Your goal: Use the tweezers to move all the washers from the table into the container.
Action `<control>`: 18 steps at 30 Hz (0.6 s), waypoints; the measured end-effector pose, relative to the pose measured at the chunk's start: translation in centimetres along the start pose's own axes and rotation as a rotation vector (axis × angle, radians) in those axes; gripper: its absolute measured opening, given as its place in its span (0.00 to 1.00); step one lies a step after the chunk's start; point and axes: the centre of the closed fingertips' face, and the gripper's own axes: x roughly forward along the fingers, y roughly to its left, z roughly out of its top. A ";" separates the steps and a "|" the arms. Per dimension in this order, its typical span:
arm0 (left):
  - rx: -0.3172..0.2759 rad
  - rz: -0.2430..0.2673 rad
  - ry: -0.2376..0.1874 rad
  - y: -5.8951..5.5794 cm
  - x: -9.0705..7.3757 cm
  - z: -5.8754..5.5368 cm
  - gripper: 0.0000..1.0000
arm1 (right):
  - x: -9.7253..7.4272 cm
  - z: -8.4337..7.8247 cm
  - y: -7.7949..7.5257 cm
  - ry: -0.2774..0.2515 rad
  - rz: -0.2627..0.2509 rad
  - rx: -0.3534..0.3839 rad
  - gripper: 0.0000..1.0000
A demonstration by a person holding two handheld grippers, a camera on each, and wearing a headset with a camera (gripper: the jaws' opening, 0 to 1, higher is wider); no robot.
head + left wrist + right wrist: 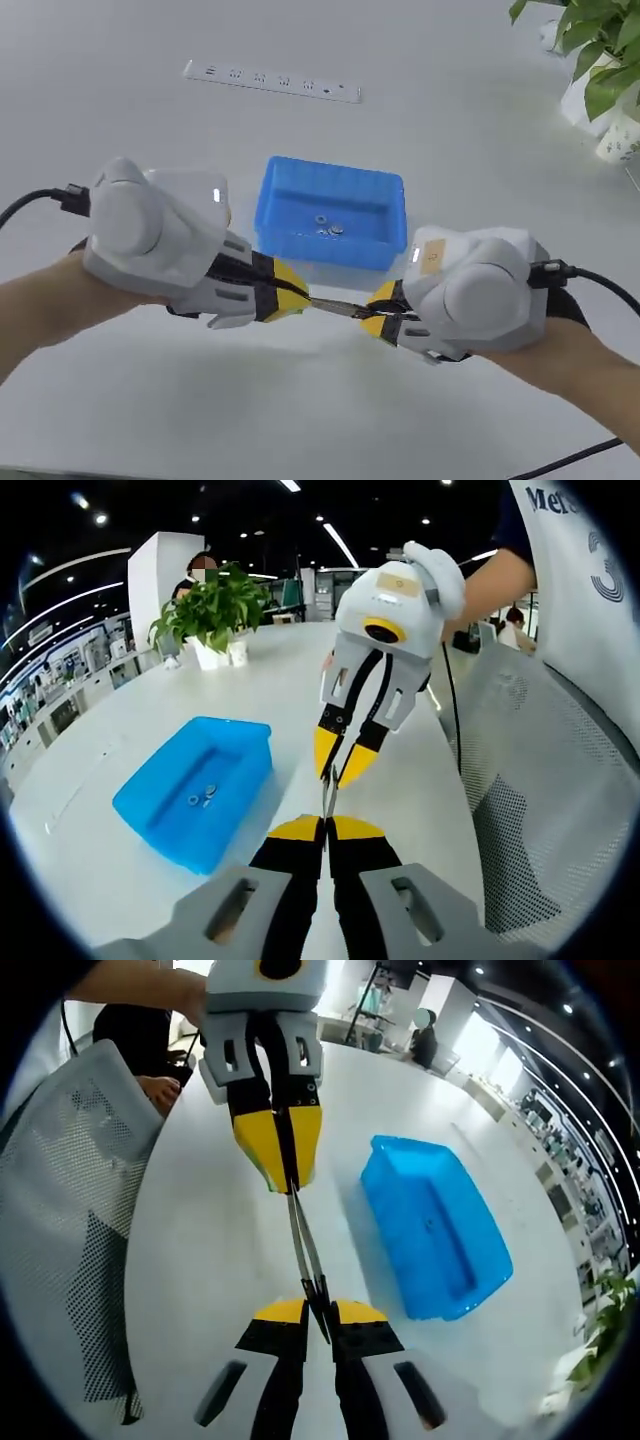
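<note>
Thin metal tweezers (335, 305) span the gap between my two grippers, just in front of the blue container (290, 195). My left gripper (292, 292) is shut on one end and my right gripper (385, 312) is shut on the other. In the left gripper view the tweezers (327, 798) rise from my own shut jaws to the right gripper (340, 770). From the right gripper view the tweezers (303, 1240) run up to the left gripper (287, 1170), with the container (435, 1225) to the right. A few washers (328, 228) lie inside the container (160, 815).
A white power strip (270, 80) lies at the back of the white table. A potted plant (600, 60) stands at the far right corner. A mesh chair (520, 740) is beside the table. Cables trail from both grippers.
</note>
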 end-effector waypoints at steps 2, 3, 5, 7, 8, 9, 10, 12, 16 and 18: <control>0.001 -0.007 0.026 0.2 0.2 -0.6 0.06 | 0.1 -0.1 -0.2 0.006 0.001 0.001 0.10; 0.005 -0.010 0.039 0.3 0.3 -0.9 0.06 | 0.1 -0.2 -0.2 0.007 0.004 0.007 0.10; 0.011 -0.020 0.068 0.6 0.5 -1.6 0.06 | 0.3 -0.2 -0.4 0.009 0.013 0.021 0.10; 0.012 -0.031 0.096 0.8 0.7 -2.3 0.06 | 0.6 -0.2 -0.5 0.018 0.017 0.020 0.10; 0.019 -0.038 0.115 0.9 0.8 -2.7 0.06 | 0.7 -0.2 -0.5 0.022 0.021 0.018 0.10; 0.025 -0.041 0.126 1.0 0.9 -3.0 0.06 | 0.8 -0.2 -0.5 0.027 0.025 0.015 0.11; 0.028 -0.045 0.147 1.1 1.0 -3.5 0.07 | 0.9 -0.2 -0.4 0.030 0.026 0.011 0.11; 0.072 -0.043 0.197 1.4 1.0 -4.4 0.05 | 1.0 -0.1 -0.3 0.028 0.033 0.012 0.10; 0.072 -0.059 0.211 1.4 1.1 -4.9 0.05 | 1.1 0.0 -0.1 0.031 0.036 0.006 0.09; 0.071 -0.060 0.211 1.4 1.2 -5.0 0.05 | 1.2 -0.1 -0.1 0.029 0.040 0.016 0.09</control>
